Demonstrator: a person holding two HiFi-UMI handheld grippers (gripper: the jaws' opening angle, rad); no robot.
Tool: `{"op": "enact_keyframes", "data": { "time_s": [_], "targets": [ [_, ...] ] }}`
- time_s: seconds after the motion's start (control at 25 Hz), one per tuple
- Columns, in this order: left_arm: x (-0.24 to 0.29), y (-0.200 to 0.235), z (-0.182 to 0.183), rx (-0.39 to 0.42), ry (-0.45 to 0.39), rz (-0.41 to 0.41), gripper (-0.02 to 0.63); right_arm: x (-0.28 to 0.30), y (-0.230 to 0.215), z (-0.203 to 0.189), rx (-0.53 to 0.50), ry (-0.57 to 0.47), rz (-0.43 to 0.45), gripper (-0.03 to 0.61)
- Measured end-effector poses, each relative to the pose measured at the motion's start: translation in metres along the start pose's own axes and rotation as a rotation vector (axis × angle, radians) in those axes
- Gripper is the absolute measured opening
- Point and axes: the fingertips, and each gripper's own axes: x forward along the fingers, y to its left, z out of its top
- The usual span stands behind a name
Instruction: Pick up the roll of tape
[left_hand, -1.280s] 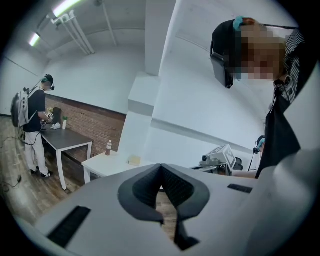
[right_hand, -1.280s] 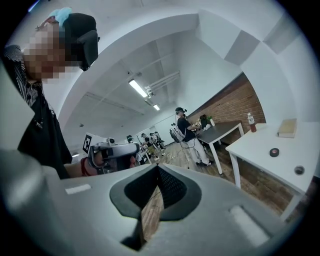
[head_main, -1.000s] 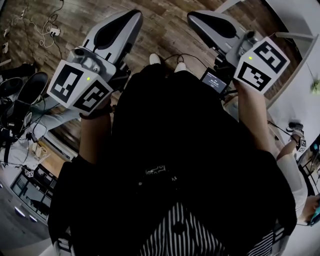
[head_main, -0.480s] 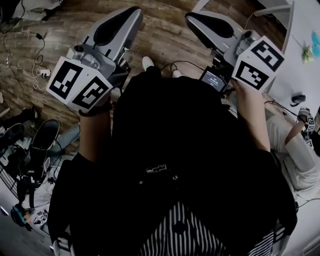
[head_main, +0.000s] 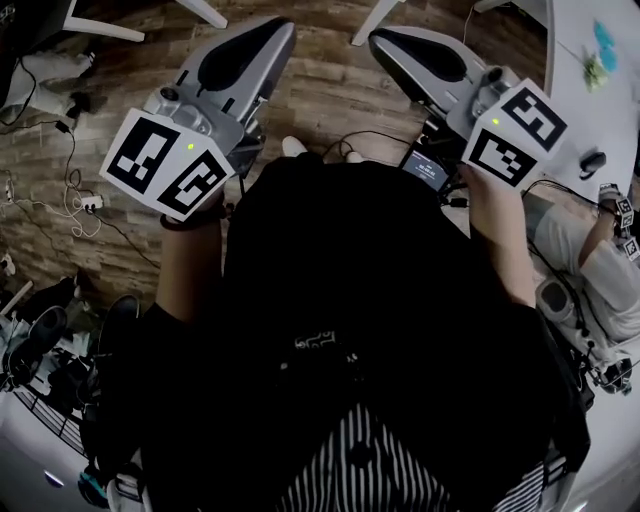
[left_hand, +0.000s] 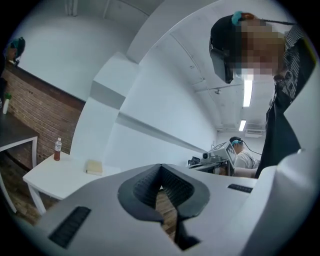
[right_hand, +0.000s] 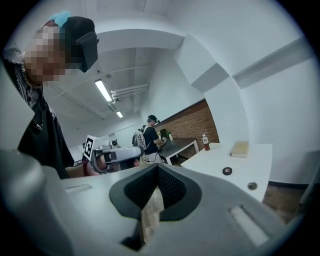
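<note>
The roll of tape (right_hand: 227, 171) is a small black ring lying flat on a white table (right_hand: 220, 162), far off to the right in the right gripper view. My right gripper (right_hand: 158, 170) is shut and holds nothing; wood floor shows under its pads. My left gripper (left_hand: 161, 170) also has its pads together with nothing in it. In the head view both the left gripper (head_main: 270, 35) and the right gripper (head_main: 385, 42) are held in front of the person's dark clothing, over the wood floor (head_main: 320, 90). I cannot make out the tape in the head view.
On that table stand a bottle (right_hand: 205, 142), a tan box (right_hand: 240, 148) and a small round thing (right_hand: 252, 186). A person (right_hand: 150, 132) stands by a dark table. A seated person (head_main: 590, 270) is at the right. Cables (head_main: 60, 190) and gear lie on the floor at the left.
The floor clutter has slid down and left in the head view, and the white table at the right has come further in. Both grippers keep their place before the body, still shut.
</note>
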Motion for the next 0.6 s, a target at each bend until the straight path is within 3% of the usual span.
{"op": "enact_keyframes", "data": {
  "time_s": [0.16, 0.44, 0.6],
  "targets": [
    [-0.018, 0.011, 0.009, -0.009, -0.022, -0.007, 0.006, 0.016, 0.012, 0.008, -0.01, 0.014, -0.014, 0.005],
    [-0.06, 0.043, -0.022, -0.026, -0.038, 0.038, 0.006, 0.063, 0.029, -0.02, -0.018, 0.036, 0.027, 0.005],
    [-0.1, 0.068, -0.009, -0.05, -0.086, 0.134, 0.006, 0.1, 0.051, -0.005, -0.047, 0.1, 0.095, 0.005]
  ]
}}
